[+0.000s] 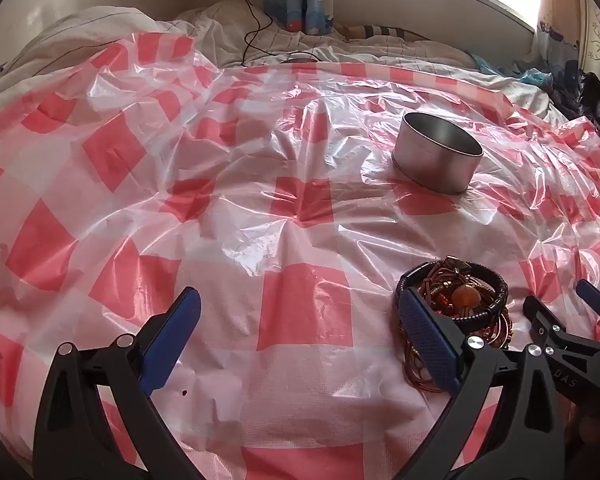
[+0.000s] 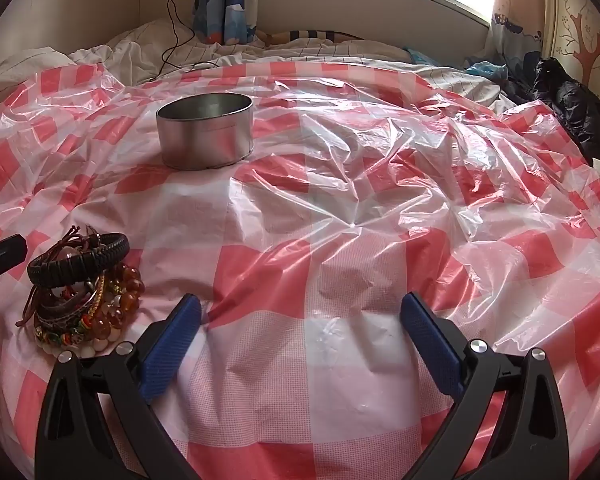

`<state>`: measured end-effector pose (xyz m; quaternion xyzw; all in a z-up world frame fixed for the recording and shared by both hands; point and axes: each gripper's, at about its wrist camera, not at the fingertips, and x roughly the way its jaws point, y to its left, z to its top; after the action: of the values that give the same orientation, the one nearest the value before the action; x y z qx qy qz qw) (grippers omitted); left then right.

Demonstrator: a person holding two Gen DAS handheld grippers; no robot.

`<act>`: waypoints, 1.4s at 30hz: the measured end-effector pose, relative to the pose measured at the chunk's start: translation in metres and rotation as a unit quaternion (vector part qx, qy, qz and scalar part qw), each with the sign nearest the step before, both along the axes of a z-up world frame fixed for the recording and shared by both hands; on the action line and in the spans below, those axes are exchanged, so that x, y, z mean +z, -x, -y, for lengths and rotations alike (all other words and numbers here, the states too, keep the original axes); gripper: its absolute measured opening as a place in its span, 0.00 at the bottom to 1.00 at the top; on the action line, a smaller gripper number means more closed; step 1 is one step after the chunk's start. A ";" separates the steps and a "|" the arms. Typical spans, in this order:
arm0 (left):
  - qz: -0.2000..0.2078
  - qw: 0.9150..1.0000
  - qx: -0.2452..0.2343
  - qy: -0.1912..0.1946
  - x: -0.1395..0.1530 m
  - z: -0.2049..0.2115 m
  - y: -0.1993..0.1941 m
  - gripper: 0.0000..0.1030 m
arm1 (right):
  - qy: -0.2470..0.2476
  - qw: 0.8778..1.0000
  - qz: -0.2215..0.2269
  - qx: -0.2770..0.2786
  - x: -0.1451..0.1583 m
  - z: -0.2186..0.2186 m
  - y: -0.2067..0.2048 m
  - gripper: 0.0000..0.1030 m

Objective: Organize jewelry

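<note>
Both wrist views angled down, close over bed; share tin (image 1: 438, 152), bracelets (image 2: 84, 292).

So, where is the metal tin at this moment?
The metal tin stands upright on the checked plastic sheet, left of centre in the right wrist view, beyond the pile of bracelets and apart from it.

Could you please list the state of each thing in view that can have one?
Left claw: open, holding nothing.
Right claw: open, holding nothing.
Metal tin: upright, lidless, nothing visible inside.
Bracelet pile: stacked on the sheet, outside the tin, untouched.
Checked plastic sheet: spread over the bed, crinkled.
</note>
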<state>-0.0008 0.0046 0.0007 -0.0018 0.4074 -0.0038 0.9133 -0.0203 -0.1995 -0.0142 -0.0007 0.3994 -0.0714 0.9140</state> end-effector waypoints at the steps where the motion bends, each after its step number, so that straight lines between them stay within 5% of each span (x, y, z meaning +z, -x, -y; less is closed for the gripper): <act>1: 0.001 1.000 -0.001 0.000 0.000 0.000 0.000 0.93 | 0.000 1.000 0.000 0.000 0.000 0.000 0.000 0.93; 42: 0.001 1.000 -0.027 -0.011 -0.004 0.008 0.002 0.93 | -0.012 1.000 -0.015 0.000 -0.004 0.001 -0.003 0.93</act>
<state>-0.0024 -0.0034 -0.0037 0.0189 0.4065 -0.0236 0.9132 -0.0178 -0.2007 -0.0180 0.0092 0.4137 -0.0667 0.9079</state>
